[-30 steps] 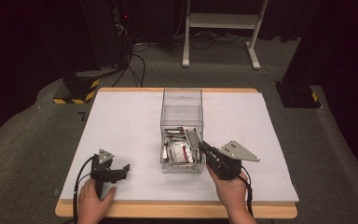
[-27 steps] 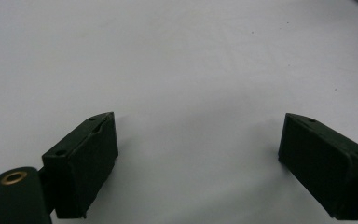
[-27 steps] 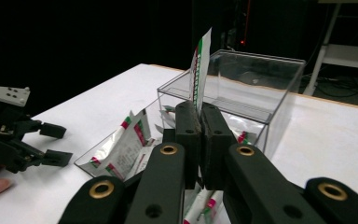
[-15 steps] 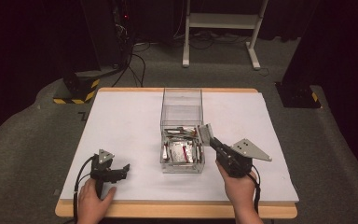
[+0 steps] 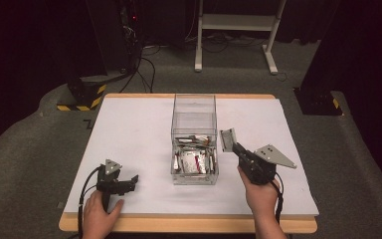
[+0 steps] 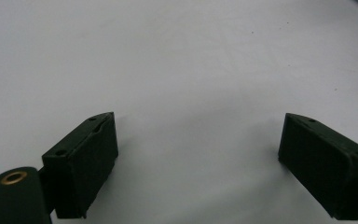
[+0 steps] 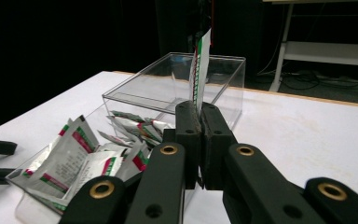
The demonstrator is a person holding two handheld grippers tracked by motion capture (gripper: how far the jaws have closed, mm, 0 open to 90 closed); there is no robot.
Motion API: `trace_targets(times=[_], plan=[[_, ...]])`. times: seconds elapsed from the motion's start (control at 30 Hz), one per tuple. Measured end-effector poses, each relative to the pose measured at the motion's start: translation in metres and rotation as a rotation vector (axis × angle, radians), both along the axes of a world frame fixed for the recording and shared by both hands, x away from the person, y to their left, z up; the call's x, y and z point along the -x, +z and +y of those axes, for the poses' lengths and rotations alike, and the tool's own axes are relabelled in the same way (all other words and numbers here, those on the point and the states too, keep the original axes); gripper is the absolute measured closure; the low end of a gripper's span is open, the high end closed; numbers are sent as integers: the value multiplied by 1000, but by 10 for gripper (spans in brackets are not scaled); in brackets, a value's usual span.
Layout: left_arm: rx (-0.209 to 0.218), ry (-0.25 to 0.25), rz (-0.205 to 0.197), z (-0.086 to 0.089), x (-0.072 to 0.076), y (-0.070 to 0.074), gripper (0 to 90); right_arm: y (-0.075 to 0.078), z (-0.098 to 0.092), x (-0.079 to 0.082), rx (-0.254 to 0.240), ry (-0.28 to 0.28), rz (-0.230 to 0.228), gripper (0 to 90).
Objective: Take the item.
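A clear plastic box (image 5: 194,109) stands mid-table, its near half holding several white sachets (image 5: 193,160) with red and green print. My right gripper (image 5: 233,146) is shut on one such sachet (image 5: 227,139), held upright just right of the box. In the right gripper view that sachet (image 7: 199,70) rises edge-on from between the closed jaws, with the box (image 7: 214,70) and the loose sachets (image 7: 81,149) behind and to the left. My left gripper (image 5: 129,183) lies low on the white table at the near left, open. Bare table shows between its fingers (image 6: 88,158).
The white table top (image 5: 129,129) has a wooden edge at the front. Beyond the table stand a white metal frame (image 5: 236,30), cables and a yellow-black striped base (image 5: 82,94) on grey floor.
My right gripper has lifted the sachet out of the box and carried it to the right. The left gripper has stayed where it was.
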State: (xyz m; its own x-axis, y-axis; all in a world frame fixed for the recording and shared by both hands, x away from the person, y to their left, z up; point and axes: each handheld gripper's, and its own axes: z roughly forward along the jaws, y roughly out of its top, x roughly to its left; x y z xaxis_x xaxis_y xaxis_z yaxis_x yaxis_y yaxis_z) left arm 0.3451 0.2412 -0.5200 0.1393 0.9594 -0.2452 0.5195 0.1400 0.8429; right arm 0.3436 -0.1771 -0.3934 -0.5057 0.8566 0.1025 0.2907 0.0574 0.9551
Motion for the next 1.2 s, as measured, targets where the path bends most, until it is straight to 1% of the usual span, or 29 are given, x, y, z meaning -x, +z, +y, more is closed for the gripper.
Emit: trace_targets(times=[0.1, 0.13, 0.17, 0.3, 0.43, 0.57, 0.97, 1.07, 1.2], plan=[[-1, 0, 0, 0, 0, 0, 119, -2, -2, -5, 8, -14, -2, 882], [-9, -7, 5, 1, 0, 0, 119, -2, -3, -6, 8, -16, 0, 882], [-3, -2, 2, 0, 0, 0, 119, -3, -3, -7, 9, -18, 2, 882], [-8, -6, 5, 1, 0, 0, 119, -5, -4, -13, 24, -33, 4, 882], [-1, 0, 0, 0, 0, 0, 119, -8, -4, -18, 40, -48, 5, 882], [-8, -6, 5, 1, 0, 0, 119, -14, -6, -27, 57, -68, 13, 882], [-9, -7, 5, 1, 0, 0, 118, -31, -9, -45, 96, -105, 58, 882], [-10, -8, 5, 1, 0, 0, 119, -39, -10, -51, 102, -114, 87, 882], [-8, -7, 5, 1, 0, 0, 118, -47, -11, -56, 110, -120, 112, 882]])
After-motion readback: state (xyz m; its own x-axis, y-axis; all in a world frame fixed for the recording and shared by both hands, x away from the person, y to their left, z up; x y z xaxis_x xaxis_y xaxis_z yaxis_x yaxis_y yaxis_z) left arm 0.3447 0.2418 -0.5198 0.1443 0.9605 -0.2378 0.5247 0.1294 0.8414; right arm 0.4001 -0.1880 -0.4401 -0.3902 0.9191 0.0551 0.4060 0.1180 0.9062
